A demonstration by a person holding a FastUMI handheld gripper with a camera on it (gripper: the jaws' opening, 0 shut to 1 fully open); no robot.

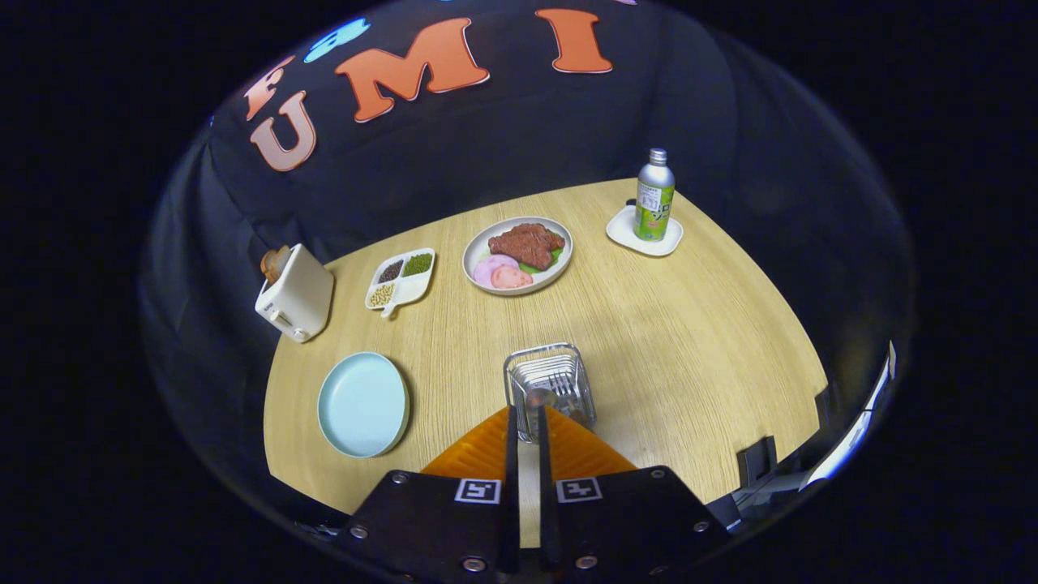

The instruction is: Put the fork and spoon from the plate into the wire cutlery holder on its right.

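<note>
The wire cutlery holder (551,388) stands on the wooden table just ahead of my fingers, with the fork (561,378) upright inside it, tines up. My gripper (527,415) is shut on the spoon (536,399). The spoon's handle runs between the two fingers, and its rounded end sits at the holder's near rim, over its opening. The light blue plate (362,404) lies to the left of the holder with nothing on it.
Beyond the holder sit a plate of meat and ham slices (519,255), a divided dish of beans (401,280), a white toaster (295,294) at the far left, and a green bottle (654,197) on a white coaster at the far right.
</note>
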